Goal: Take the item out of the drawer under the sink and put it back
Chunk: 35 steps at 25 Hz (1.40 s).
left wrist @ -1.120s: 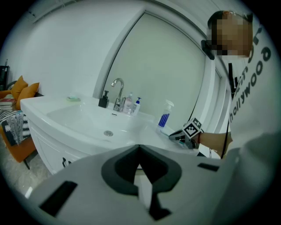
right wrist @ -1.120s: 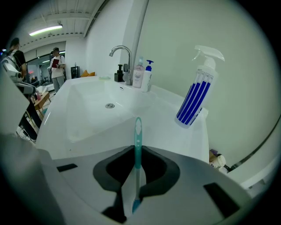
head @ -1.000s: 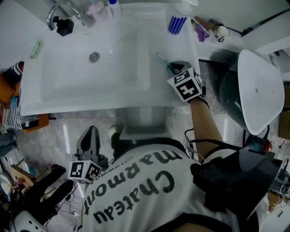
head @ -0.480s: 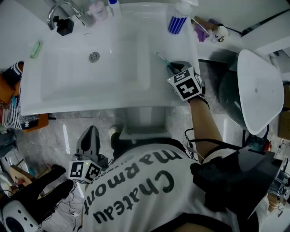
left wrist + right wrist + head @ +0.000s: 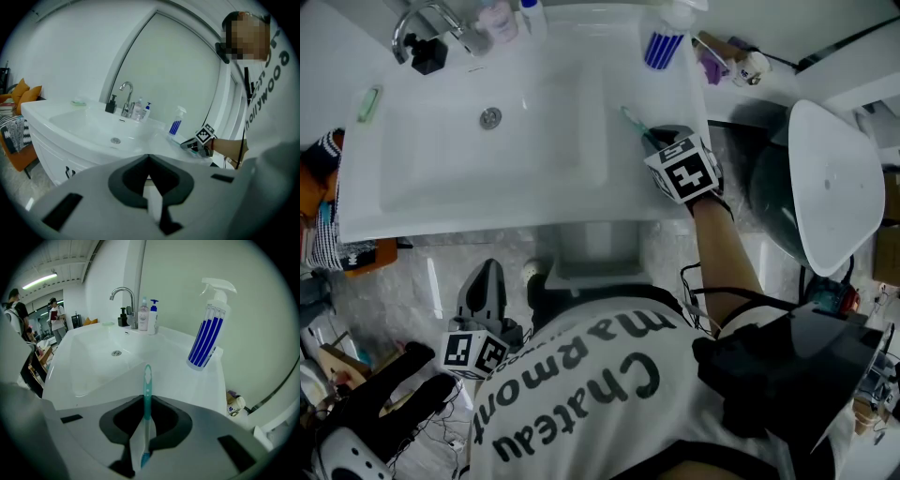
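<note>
- At the sink's (image 5: 534, 202) right rim, the right gripper (image 5: 654, 141) sits where it sat a second ago, clamped narrowly on the teal toothbrush (image 5: 633, 122); neither has visibly moved.
- Below the sink's front edge, the left gripper (image 5: 484, 274) also keeps its place, pointing up toward the sink. Its jaws are pressed together with nothing between them.
- The whole head view has slid slightly: the sink, faucet (image 5: 417, 23) and spray bottle (image 5: 661, 42) all sit a touch higher and further left in the picture than before.
- Left of the sink and lower down, at the picture's corner, a dark object with a white rounded end (image 5: 342, 459) has changed position across the three moments; what it is cannot be made out.
- In the right gripper view the toothbrush (image 5: 146, 399) runs straight out between the jaws toward the basin. Its near end is buried between the pads, so which end is the brush head is unclear.
- Whether the toothbrush's far tip touches the sink rim cannot be told.
- The drawer is not clearly seen: in the head view the sink covers the cabinet. The left gripper view shows only part of a white cabinet front with a dark handle (image 5: 69, 172).
</note>
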Each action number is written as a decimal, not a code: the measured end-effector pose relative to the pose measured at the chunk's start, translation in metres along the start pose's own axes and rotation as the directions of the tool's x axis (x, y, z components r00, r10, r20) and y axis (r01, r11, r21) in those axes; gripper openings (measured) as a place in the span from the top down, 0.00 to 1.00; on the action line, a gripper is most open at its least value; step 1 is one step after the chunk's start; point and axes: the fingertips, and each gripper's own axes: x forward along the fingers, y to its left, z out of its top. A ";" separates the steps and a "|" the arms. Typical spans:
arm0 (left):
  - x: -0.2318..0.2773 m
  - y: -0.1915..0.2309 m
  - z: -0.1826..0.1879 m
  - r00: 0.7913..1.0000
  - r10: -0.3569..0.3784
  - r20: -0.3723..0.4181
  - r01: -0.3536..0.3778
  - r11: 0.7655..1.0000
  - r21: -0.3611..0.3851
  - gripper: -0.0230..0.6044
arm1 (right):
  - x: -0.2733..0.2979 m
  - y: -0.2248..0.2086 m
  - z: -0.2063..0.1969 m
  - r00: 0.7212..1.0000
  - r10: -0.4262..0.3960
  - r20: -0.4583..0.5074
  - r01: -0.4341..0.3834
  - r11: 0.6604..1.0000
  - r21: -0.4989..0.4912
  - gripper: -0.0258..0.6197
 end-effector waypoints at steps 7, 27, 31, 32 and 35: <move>0.003 -0.002 0.001 1.000 -0.003 -0.005 0.003 1.000 -0.004 0.95 | 0.000 0.000 -0.001 0.999 0.040 -0.024 -0.039 0.999 0.005 0.87; -0.002 0.002 0.001 1.000 -0.004 -0.007 0.004 1.000 0.011 0.95 | -0.002 -0.004 0.000 0.999 0.011 -0.046 -0.010 1.000 0.029 0.84; -0.003 0.003 0.001 1.000 0.002 -0.006 -0.002 1.000 0.007 0.95 | -0.002 -0.002 0.000 0.999 0.020 -0.046 -0.018 0.999 0.042 0.84; -0.003 0.003 0.002 1.000 0.003 -0.006 -0.003 1.000 0.005 0.95 | -0.003 -0.001 0.000 0.999 0.028 -0.045 -0.026 0.999 0.044 0.84; -0.004 0.003 0.001 1.000 0.003 -0.004 -0.003 1.000 0.007 0.95 | -0.006 0.000 0.003 0.999 0.028 -0.031 -0.027 0.999 0.043 0.84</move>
